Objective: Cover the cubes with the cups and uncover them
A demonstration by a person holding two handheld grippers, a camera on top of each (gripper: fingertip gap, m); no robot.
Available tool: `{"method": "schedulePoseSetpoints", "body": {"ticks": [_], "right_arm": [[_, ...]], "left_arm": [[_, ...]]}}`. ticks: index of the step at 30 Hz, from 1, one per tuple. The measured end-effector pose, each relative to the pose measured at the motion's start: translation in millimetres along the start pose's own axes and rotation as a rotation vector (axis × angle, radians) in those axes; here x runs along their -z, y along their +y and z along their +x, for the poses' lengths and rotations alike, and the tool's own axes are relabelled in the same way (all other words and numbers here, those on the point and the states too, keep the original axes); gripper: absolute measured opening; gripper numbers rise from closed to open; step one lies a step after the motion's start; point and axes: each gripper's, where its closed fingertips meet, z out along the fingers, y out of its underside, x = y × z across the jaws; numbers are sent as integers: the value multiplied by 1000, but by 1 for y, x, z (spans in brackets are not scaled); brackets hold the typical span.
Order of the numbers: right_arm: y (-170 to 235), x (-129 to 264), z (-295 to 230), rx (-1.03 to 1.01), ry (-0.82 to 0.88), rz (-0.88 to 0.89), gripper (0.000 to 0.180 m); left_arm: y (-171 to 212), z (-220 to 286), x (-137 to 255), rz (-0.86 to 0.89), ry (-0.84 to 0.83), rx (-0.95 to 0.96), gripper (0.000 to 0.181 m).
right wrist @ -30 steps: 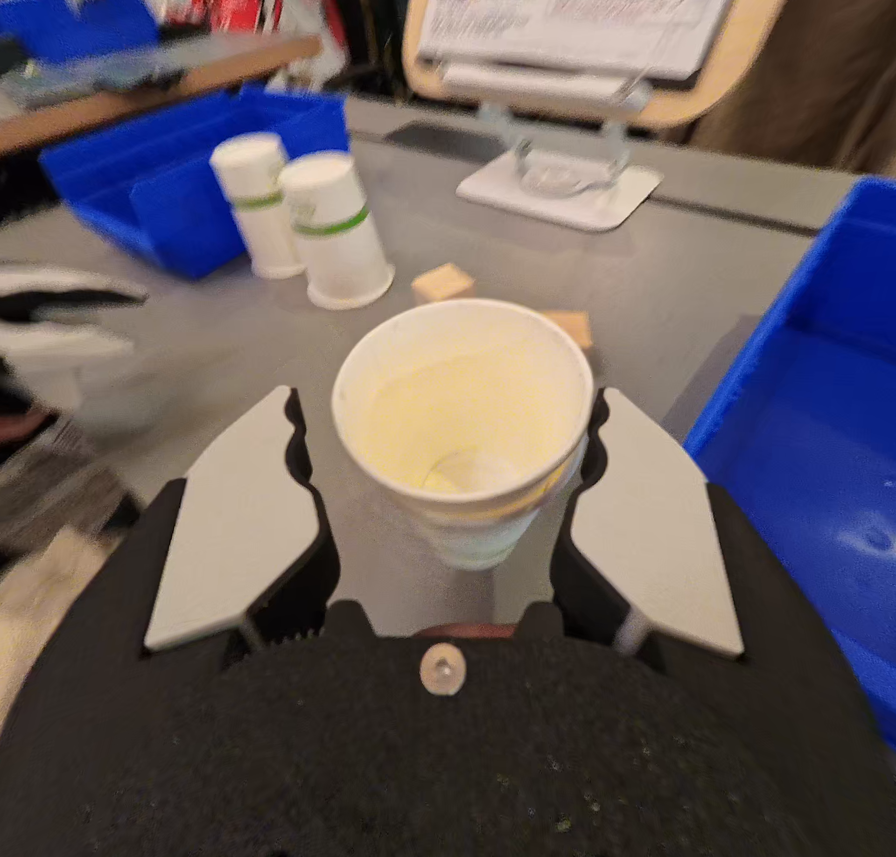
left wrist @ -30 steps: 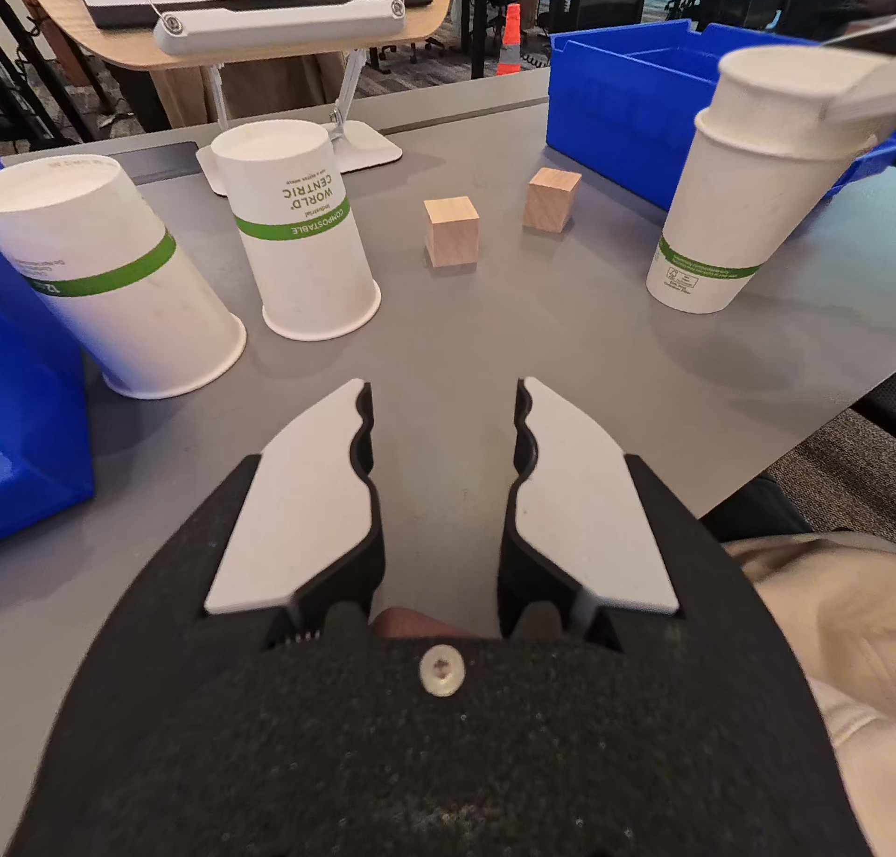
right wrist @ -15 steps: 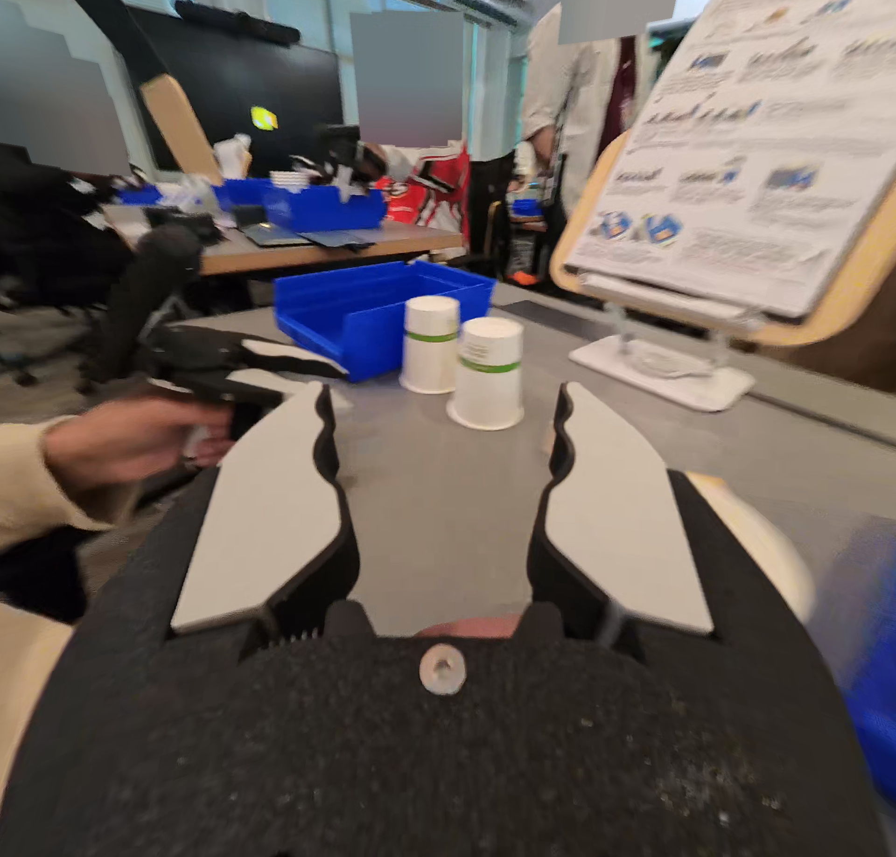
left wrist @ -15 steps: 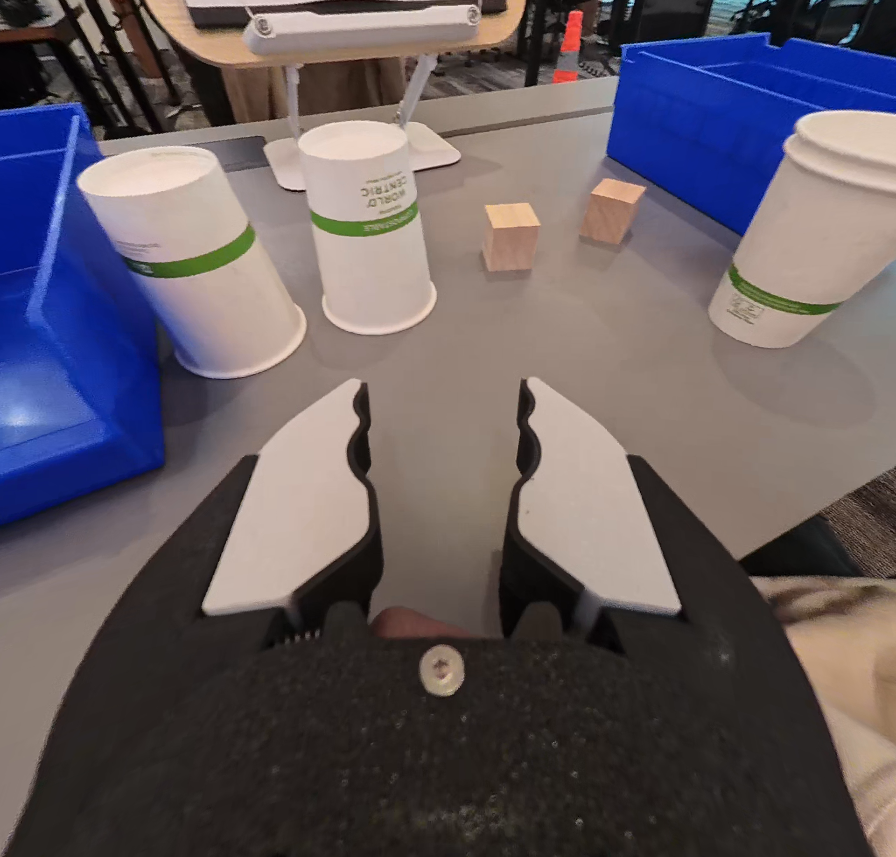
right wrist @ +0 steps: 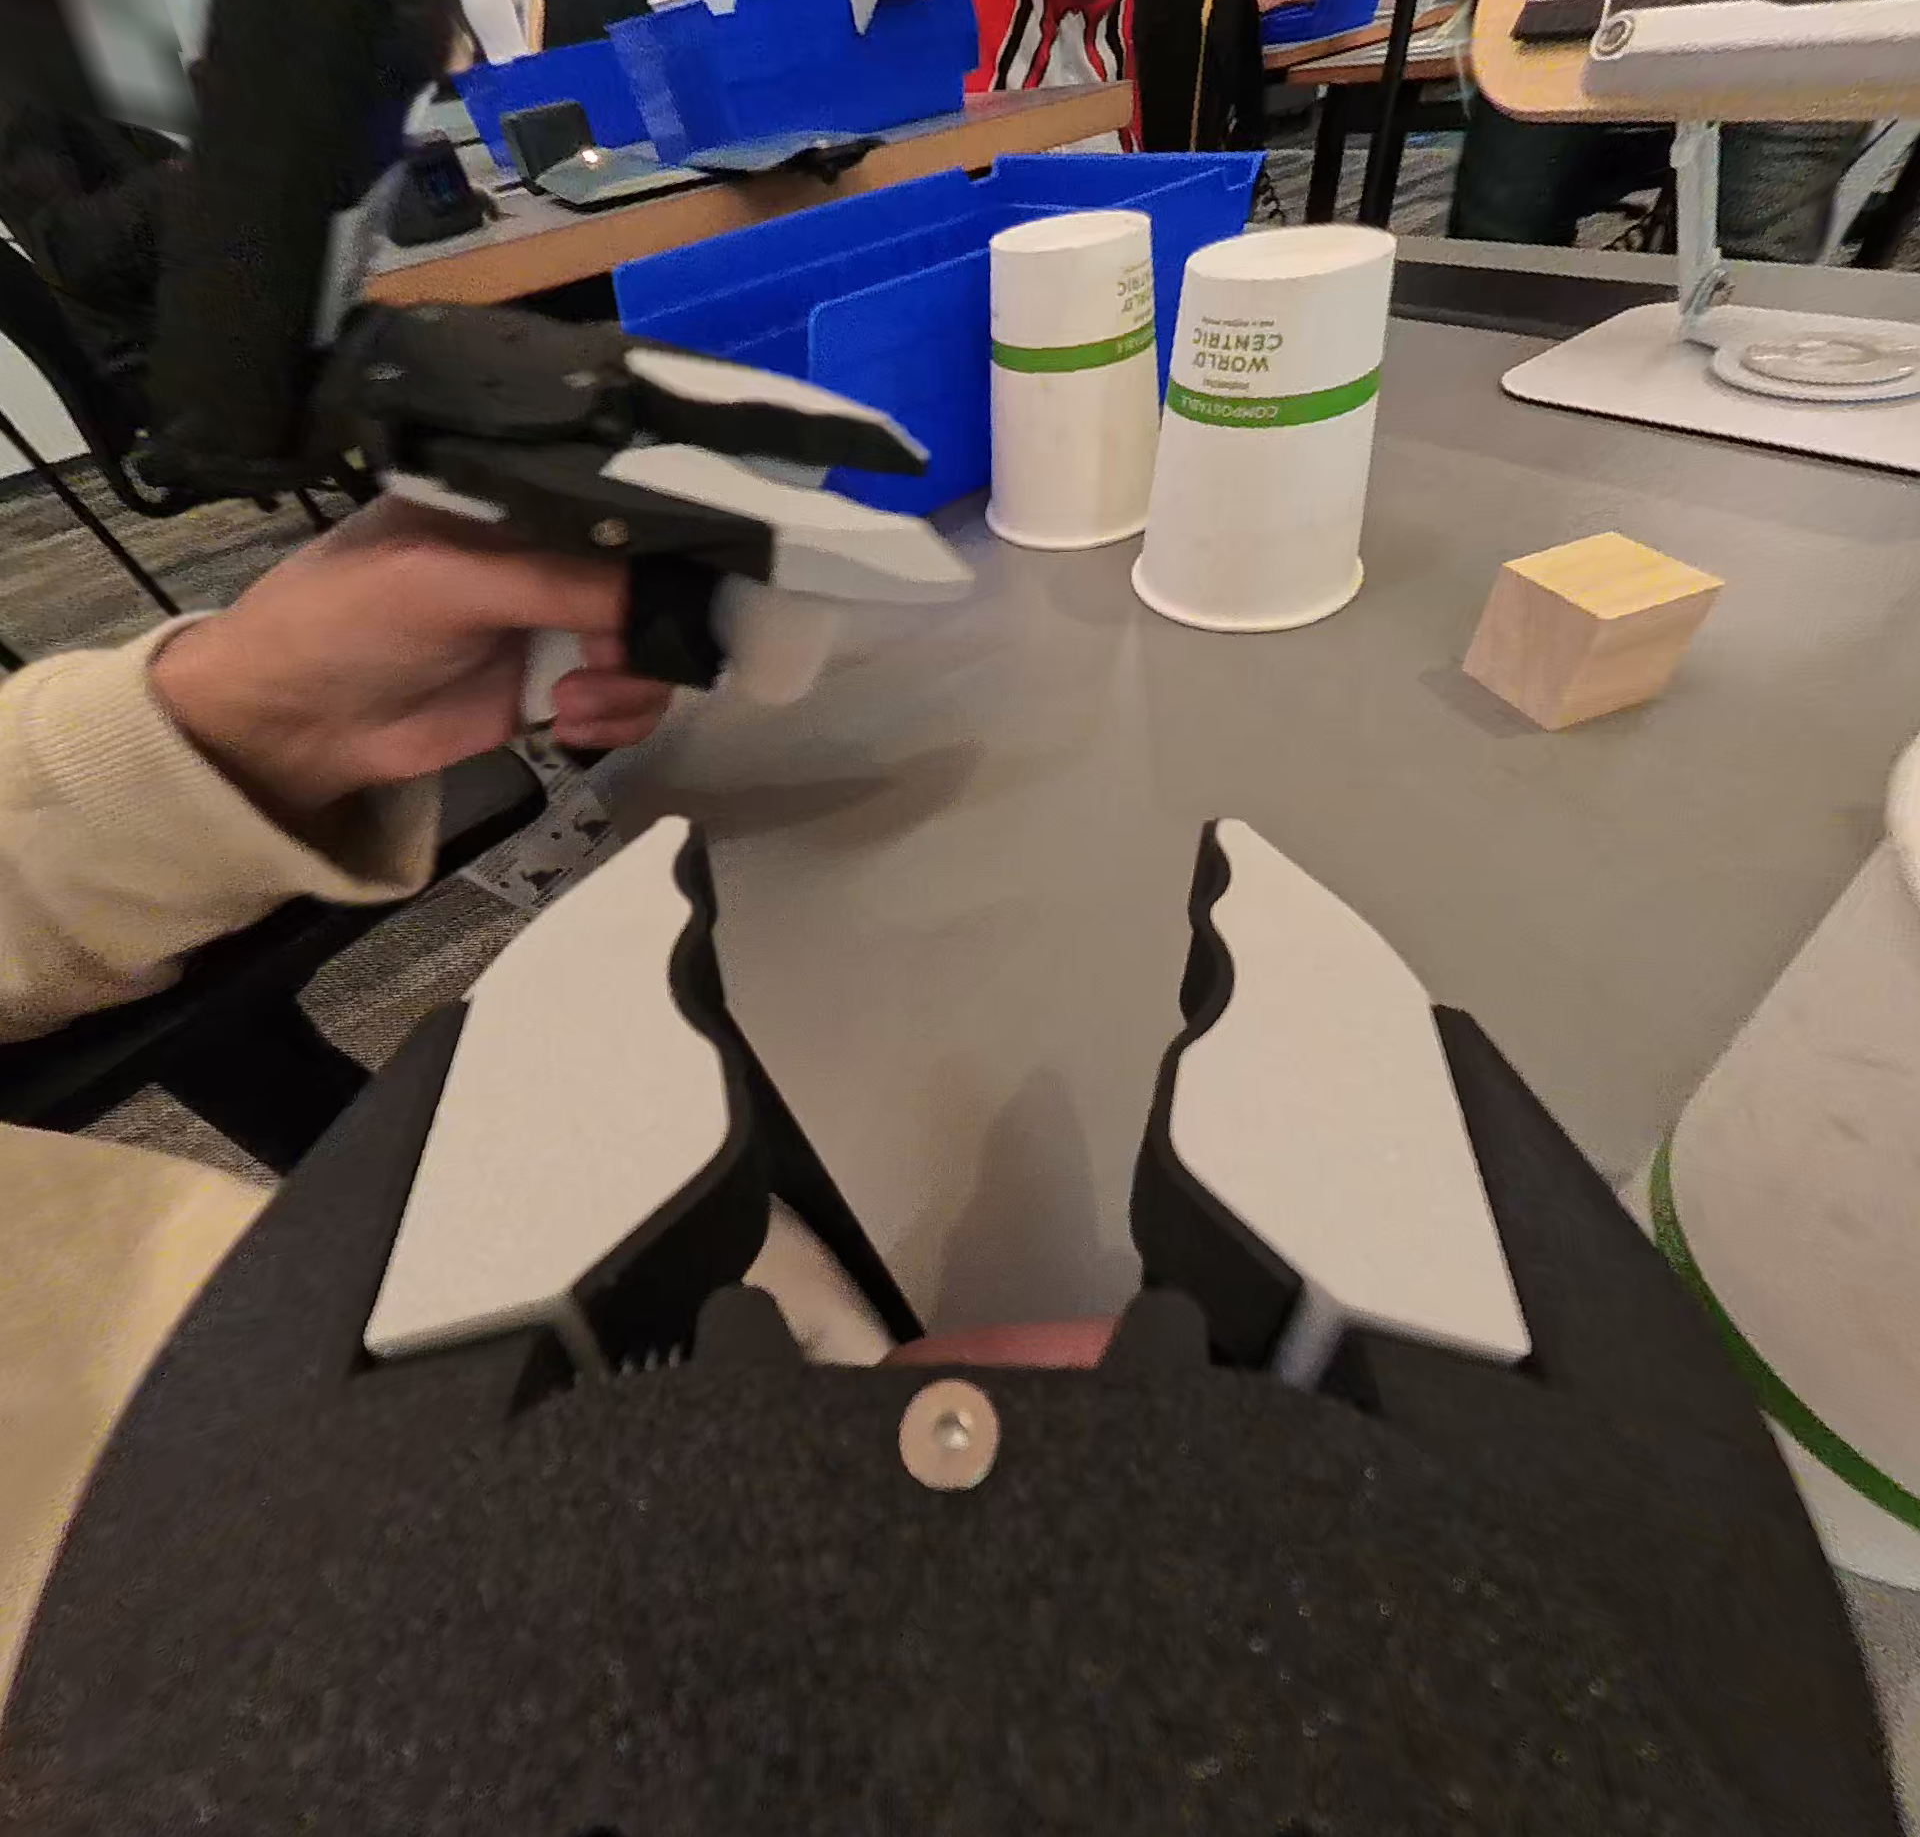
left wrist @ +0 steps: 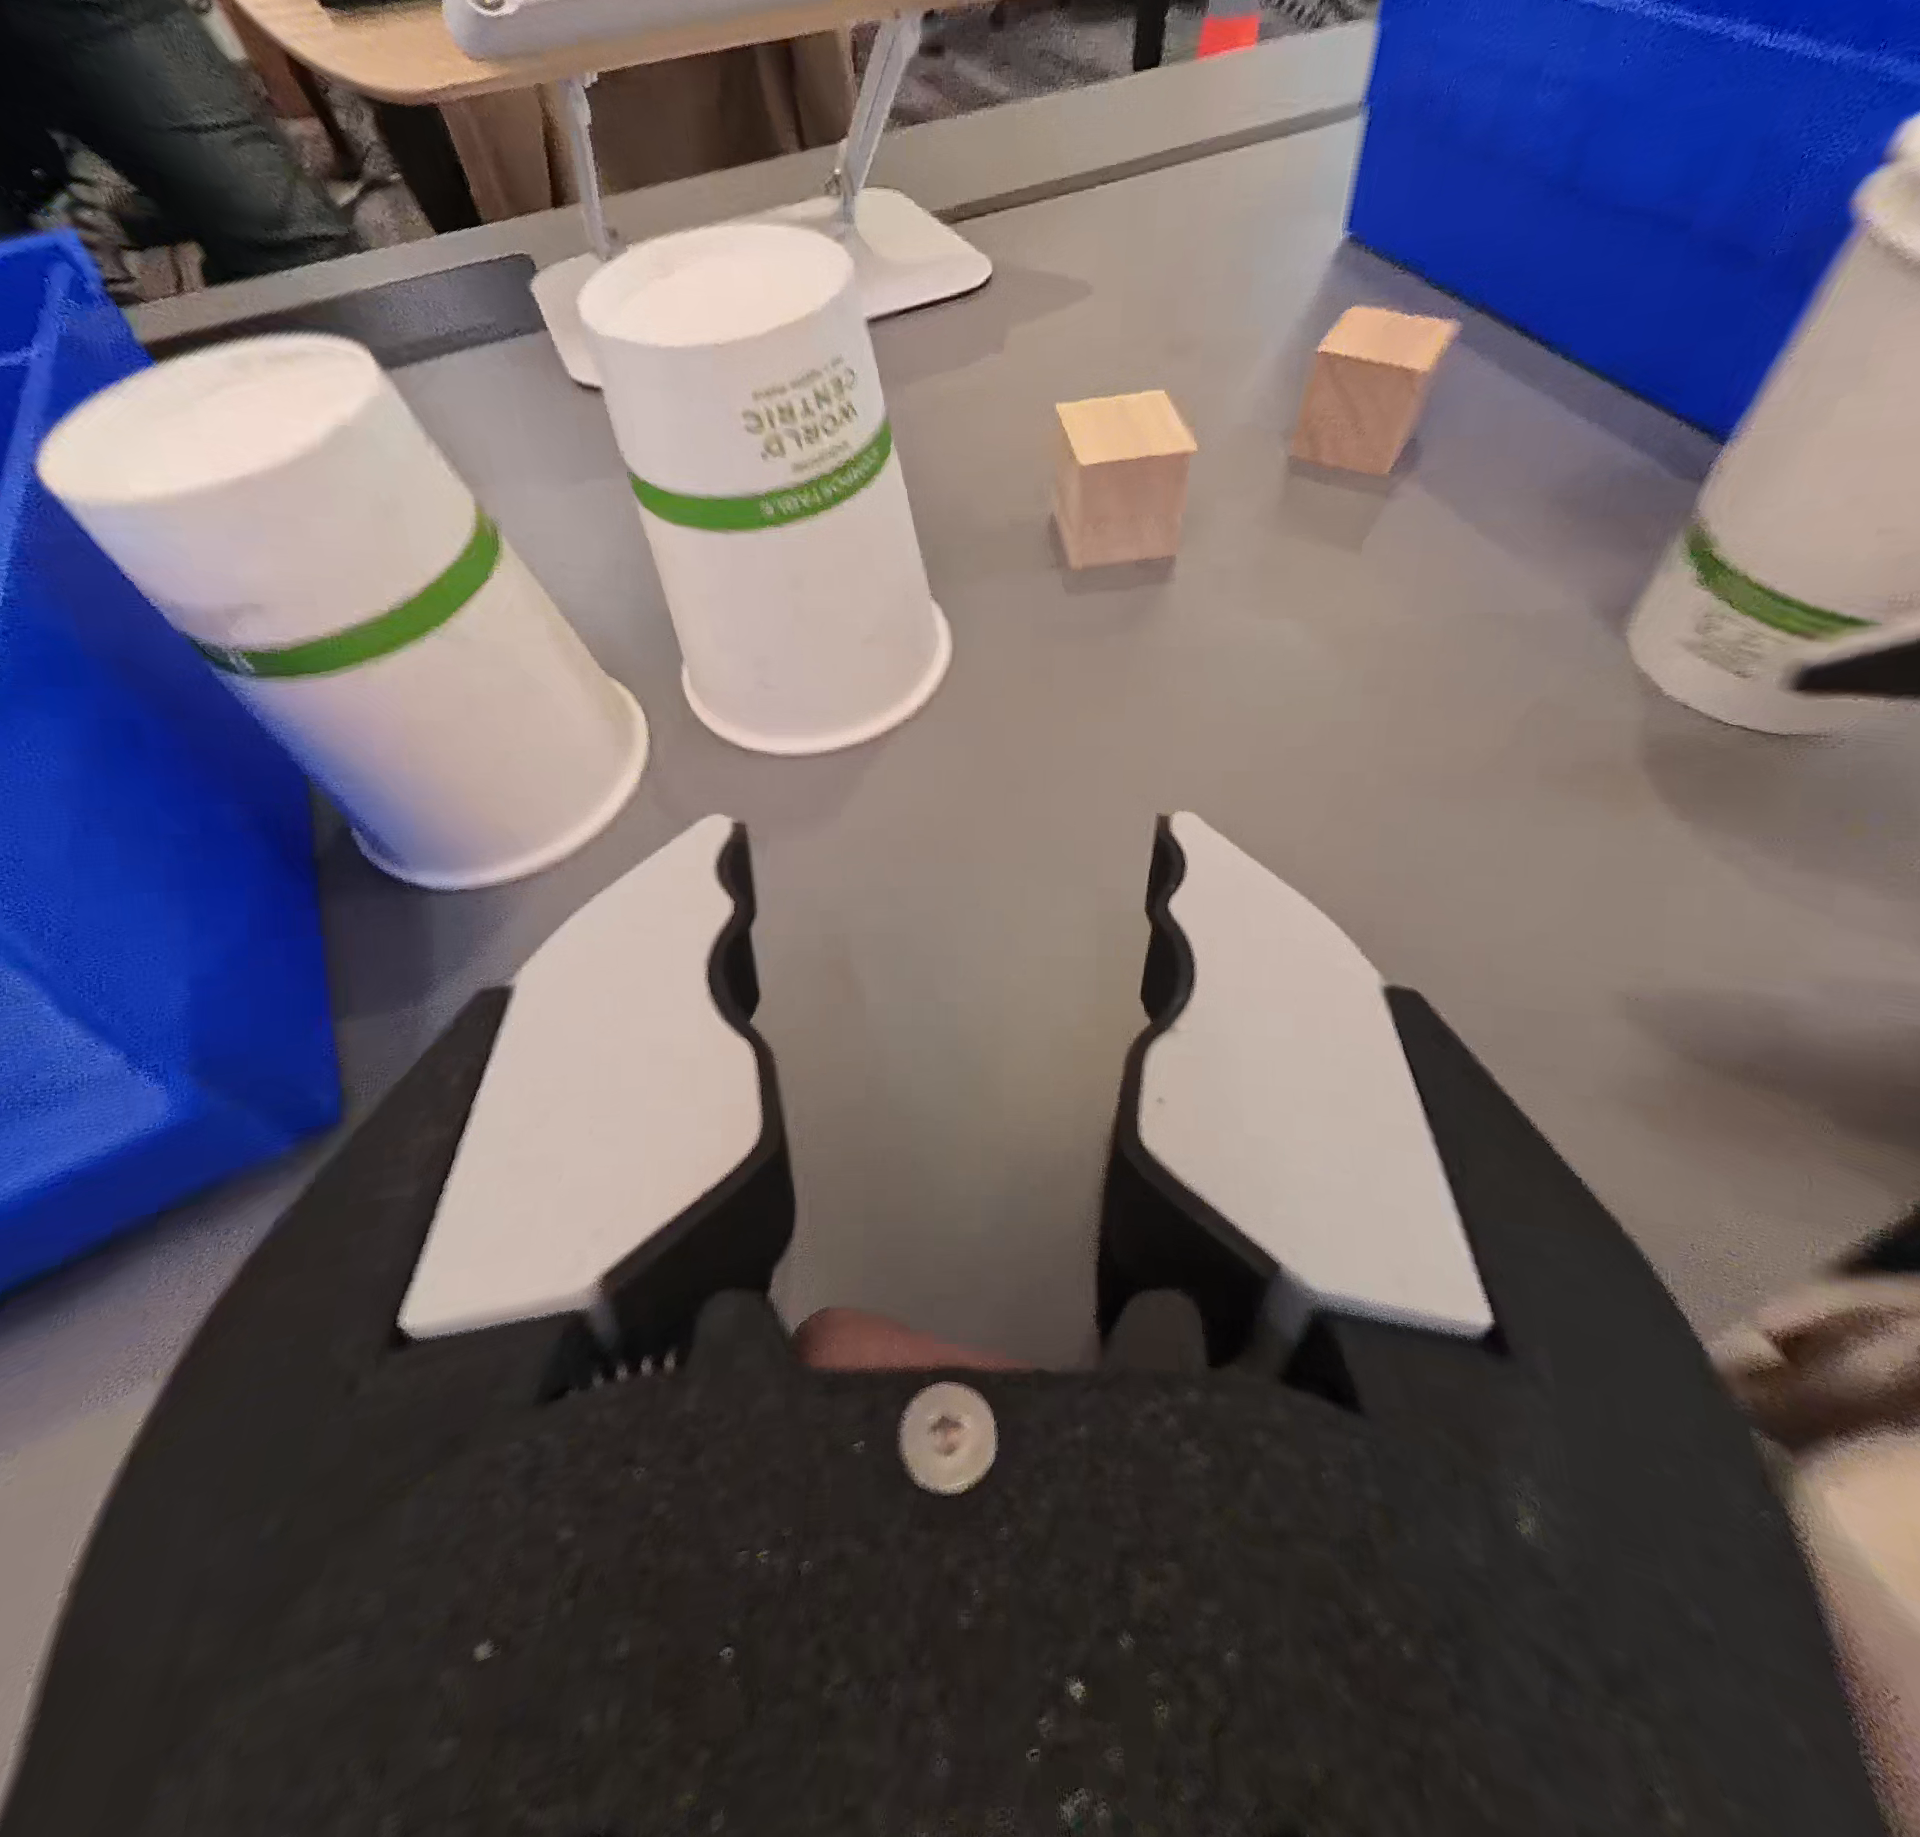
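Note:
Two upside-down white paper cups with green bands, one [left wrist: 343, 613] and another [left wrist: 779, 499], stand at the left of the grey table [left wrist: 1195, 800]. Two bare wooden cubes, one [left wrist: 1122, 483] and another [left wrist: 1366, 390], sit mid-table. A stack of upside-down cups [left wrist: 1797, 499] stands at the right; it also shows in the right wrist view [right wrist: 1808, 1216]. My left gripper [left wrist: 945, 837] is open and empty above the table. My right gripper [right wrist: 945, 837] is open and empty, to the left of the stack. The left gripper also shows in the right wrist view [right wrist: 894, 509].
A blue bin [left wrist: 104, 852] stands at the left edge and another blue bin [left wrist: 1621, 156] at the back right. A document stand with a white base [left wrist: 894, 249] stands behind the cups. The table's near edge lies just below the grippers.
My right gripper has let go of the cup stack, which now stands upside down on the table, and has swung left and low. My left gripper has moved in closer to the two cups.

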Motion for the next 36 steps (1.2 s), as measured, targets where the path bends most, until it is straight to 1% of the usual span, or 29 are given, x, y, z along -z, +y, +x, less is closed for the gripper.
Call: {"method": "schedulePoseSetpoints", "body": {"ticks": [2,4,6,9,11,13,16,18,20,22,24,26,27,29,32,36], "right_arm": [[2,0,-3,7,-12,-11,86],[4,-1,-5,24,-7,-21,86],[7,-2,-9,35,-16,-33,86],[10,-4,-13,34,-34,-46,85],[13,-5,-15,31,-44,-61,84],[16,-6,-15,29,-47,-71,84],[14,-3,-10,26,-38,-68,82],[9,-1,-8,8,-42,-49,80],[3,3,-6,-17,-52,-19,79],[-5,8,-4,-41,-58,19,78],[-15,12,-3,-65,-73,68,77],[-25,17,-4,-105,-111,129,73],[-29,20,-5,-129,-134,160,69],[-38,23,-10,-186,-202,223,68],[-63,25,-25,-322,-365,325,69],[-113,23,-40,-604,-621,408,63]], "left_arm": [[-14,-15,-20,-20,-43,-9,79],[-29,-27,-43,-28,-54,31,80],[-47,-34,-68,-27,-45,70,85],[-63,-41,-101,-41,-62,53,87],[-63,-49,-119,-71,-109,27,83],[-58,-55,-129,-108,-131,33,79],[-58,-58,-126,-121,-124,16,78],[-70,-57,-115,-76,-88,-15,78],[-100,-58,-90,40,-44,-30,78],[-133,-51,-56,168,74,-14,78],[-155,-40,-20,288,232,35,78],[-157,-27,11,352,419,103,78],[-154,-21,25,387,507,141,78],[-140,-11,47,449,657,210,78],[-128,-5,67,525,797,289,77],[-152,11,86,603,910,297,77]]}}
